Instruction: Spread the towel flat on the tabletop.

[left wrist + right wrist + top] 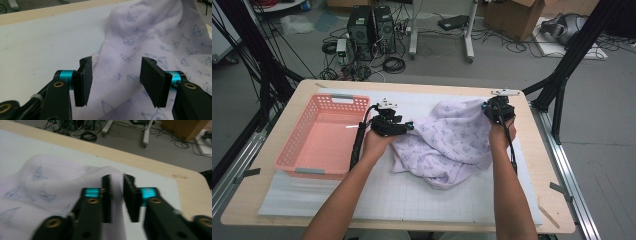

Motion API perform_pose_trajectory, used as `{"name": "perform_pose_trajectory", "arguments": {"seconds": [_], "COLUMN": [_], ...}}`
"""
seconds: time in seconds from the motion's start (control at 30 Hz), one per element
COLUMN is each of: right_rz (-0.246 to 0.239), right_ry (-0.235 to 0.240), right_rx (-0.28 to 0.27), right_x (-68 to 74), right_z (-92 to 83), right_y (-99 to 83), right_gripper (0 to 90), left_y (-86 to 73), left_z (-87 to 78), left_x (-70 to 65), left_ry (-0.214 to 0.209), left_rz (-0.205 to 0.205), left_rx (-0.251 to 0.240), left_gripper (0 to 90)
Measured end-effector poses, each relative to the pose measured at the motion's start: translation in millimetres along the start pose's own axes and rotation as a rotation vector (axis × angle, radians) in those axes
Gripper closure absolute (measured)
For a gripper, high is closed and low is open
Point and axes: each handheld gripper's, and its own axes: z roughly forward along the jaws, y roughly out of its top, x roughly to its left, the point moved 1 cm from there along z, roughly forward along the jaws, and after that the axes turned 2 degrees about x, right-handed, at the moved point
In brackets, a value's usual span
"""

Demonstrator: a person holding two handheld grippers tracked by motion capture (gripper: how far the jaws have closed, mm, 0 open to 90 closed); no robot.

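A pale lilac cloth (447, 142) with small blue cat prints lies crumpled on the white mat, right of centre. My left gripper (409, 126) sits at the cloth's left edge. In the left gripper view it (116, 62) is open, its jaws wide apart over the stitched hem of the cloth (155, 32), and the pads do not press on it. My right gripper (498, 111) is at the cloth's far right corner. In the right gripper view its jaws (117, 178) stand a narrow gap apart with a raised fold of the cloth (50, 177) between them, not pinched.
A pink plastic basket (292, 132) stands empty on the table's left side. The white gridded mat (412, 200) covers most of the wooden table (557, 200). Cables, computer towers and a cardboard box lie on the floor beyond the far edge.
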Motion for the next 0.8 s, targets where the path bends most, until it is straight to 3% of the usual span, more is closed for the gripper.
{"name": "perform_pose_trajectory", "arguments": {"seconds": [0.07,0.17,0.27,0.4,0.5,0.6,0.7,0.8], "right_rz": [-0.003,-0.002,0.000,0.021,0.003,-0.002,-0.042,-0.016], "right_ry": [0.029,0.078,0.126,0.211,0.286,0.326,0.307,0.297], "right_rx": [0.000,-0.006,-0.003,-0.007,0.008,0.033,0.094,0.170], "right_x": [0.1,-2.4,-6.3,-8.6,-7.6,-4.6,-0.6,0.1], "right_z": [-4.9,-16.9,-30.3,-54.1,-69.8,-78.7,-76.0,-61.0], "right_y": [-3.8,-10.3,-19.5,-37.6,-54.4,-71.5,-85.0,-94.7], "right_gripper": [64.2,61.4,59.1,51.9,44.6,43.8,44.0,43.9], "left_y": [-1.5,-2.4,-6.3,-14.7,-17.1,-16.9,-15.0,-11.8], "left_z": [5.3,14.2,26.3,40.4,45.0,44.1,38.8,28.5], "left_x": [-1.6,-9.7,-15.5,-15.7,-17.2,-15.9,-12.2,-7.6], "left_ry": [-0.022,-0.046,-0.026,-0.006,0.025,0.050,0.071,0.108], "left_rz": [0.004,0.043,0.091,0.100,0.133,0.146,0.104,0.082], "left_rx": [0.019,0.034,0.086,0.166,0.182,0.175,0.155,0.133], "left_gripper": [42.1,39.9,38.4,39.2,46.4,68.8,74.5,75.0]}}
